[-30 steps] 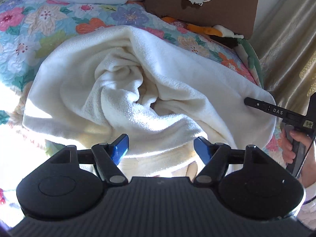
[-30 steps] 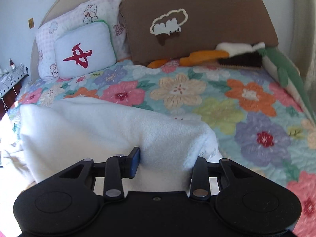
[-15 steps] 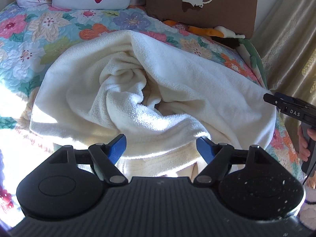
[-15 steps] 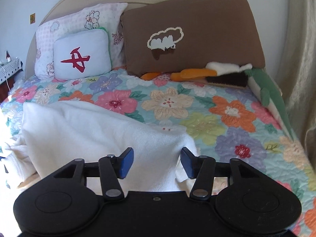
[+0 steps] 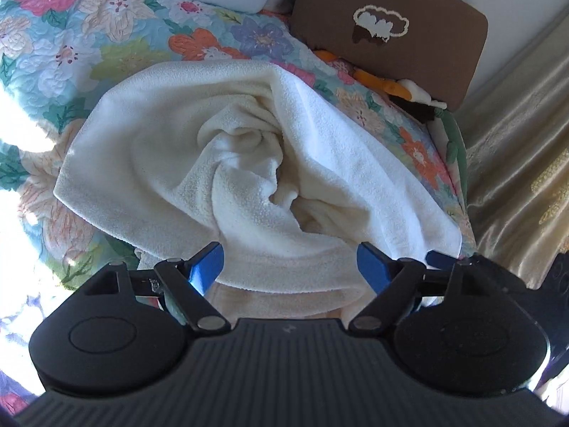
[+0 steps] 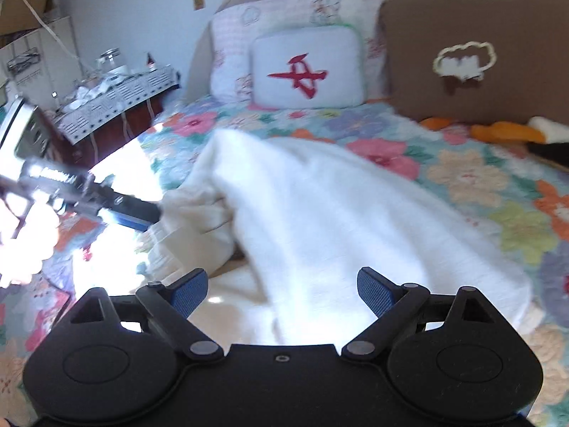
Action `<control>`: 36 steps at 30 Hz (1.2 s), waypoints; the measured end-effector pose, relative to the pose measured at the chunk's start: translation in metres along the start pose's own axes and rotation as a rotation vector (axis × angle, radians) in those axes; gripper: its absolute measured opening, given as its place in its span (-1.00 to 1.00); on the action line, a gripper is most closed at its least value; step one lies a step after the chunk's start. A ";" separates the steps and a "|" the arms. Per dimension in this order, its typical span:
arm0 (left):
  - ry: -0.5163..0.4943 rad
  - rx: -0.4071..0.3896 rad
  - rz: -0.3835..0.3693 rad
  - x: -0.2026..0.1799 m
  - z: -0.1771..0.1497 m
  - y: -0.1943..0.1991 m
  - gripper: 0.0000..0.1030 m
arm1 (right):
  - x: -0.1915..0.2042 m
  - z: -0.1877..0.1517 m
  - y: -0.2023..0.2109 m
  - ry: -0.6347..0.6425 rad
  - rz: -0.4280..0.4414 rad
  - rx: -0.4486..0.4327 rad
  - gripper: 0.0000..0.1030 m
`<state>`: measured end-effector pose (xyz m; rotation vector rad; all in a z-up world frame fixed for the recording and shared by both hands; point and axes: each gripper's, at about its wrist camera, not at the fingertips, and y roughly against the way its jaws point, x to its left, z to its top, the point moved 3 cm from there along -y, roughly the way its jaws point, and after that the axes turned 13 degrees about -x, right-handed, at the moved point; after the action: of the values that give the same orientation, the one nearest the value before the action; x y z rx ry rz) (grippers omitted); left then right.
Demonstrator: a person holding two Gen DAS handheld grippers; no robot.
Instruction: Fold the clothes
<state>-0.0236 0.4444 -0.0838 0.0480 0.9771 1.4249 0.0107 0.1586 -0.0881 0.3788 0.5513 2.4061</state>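
With both sets of jaws just opened wide and holding nothing, the left gripper (image 5: pixel 290 265) and right gripper (image 6: pixel 282 290) faced the cream fleece garment (image 5: pixel 249 163) bunched on the bed (image 5: pixel 106 46), which likely needed spreading flat before folding.

Cream fleece garment (image 5: pixel 227 163), multicolour floral quilt (image 5: pixel 117 46), brown cushion (image 5: pixel 387 32) w/ white cloud motif.

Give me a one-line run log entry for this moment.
left gripper: open, jaws just widened, over cream fleece | right gripper: open, just released fleece | fleece: bunched, unfolded on floral quilt
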 end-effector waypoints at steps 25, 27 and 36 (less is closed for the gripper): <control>-0.103 0.053 0.098 0.003 -0.015 -0.061 0.80 | -0.069 -0.019 -0.002 -0.010 -0.297 -0.067 -0.81; -0.195 0.027 0.157 -0.001 -0.021 -0.065 0.15 | -0.068 -0.017 -0.002 0.004 -0.303 -0.081 -0.81; -0.451 -0.142 0.311 -0.013 -0.012 -0.042 -0.64 | -0.086 0.009 0.009 -0.005 -0.330 -0.147 -0.84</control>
<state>0.0051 0.4182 -0.1084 0.4139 0.5084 1.6689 0.0746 0.0993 -0.0873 0.2112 0.3965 2.1103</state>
